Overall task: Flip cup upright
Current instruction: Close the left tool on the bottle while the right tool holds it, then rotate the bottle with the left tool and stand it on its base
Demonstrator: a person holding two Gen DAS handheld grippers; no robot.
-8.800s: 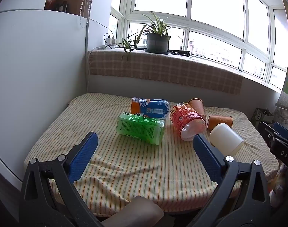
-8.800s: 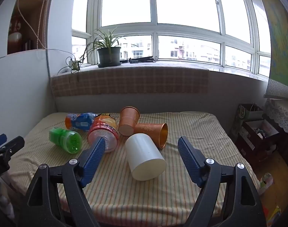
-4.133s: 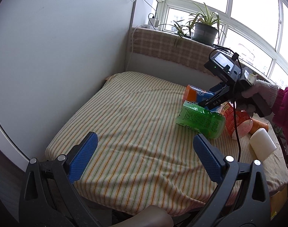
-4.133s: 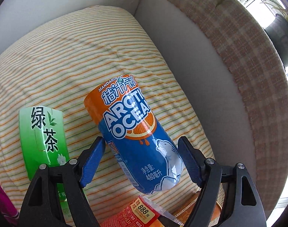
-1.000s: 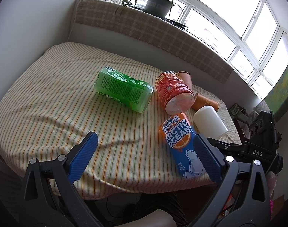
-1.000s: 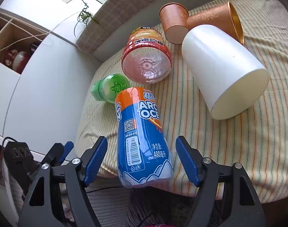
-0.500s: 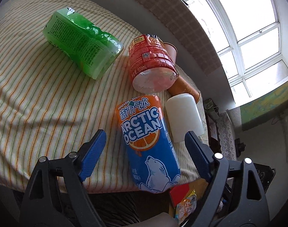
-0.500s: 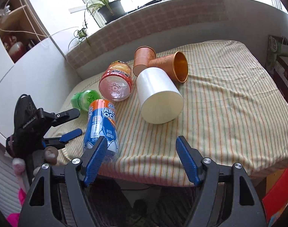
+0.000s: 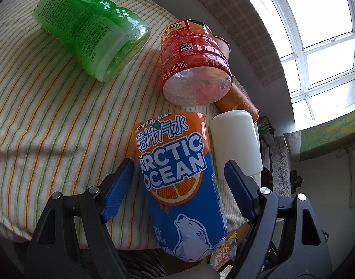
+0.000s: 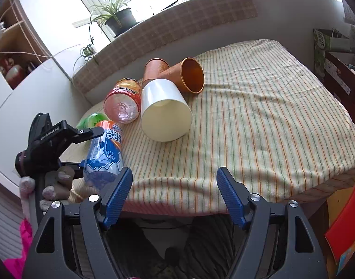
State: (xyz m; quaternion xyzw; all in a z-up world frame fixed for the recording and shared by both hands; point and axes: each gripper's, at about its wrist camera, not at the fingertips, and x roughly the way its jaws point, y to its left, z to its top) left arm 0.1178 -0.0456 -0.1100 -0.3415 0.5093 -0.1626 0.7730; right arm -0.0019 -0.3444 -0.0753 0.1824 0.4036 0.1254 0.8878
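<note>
While the left tool (image 9: 177,181) straddles the blue-and-orange Arctic Ocean plastic bottle (image 9: 182,186) lying at the near edge of the striped-cloth bed (image 10: 258,116), its blue fingers (image 9: 118,187) stand wide on either side, apart from the label. Just beside that bottle's right side lies the white paper cup (image 10: 164,109), on its side, mouth toward the near edge. Behind it rest two brown paper cups (image 10: 184,75), a red bottle (image 9: 193,62) and a green bottle (image 9: 89,28). The right tool (image 10: 175,194) hangs spread and empty off the near edge, well apart from the white cup.
</note>
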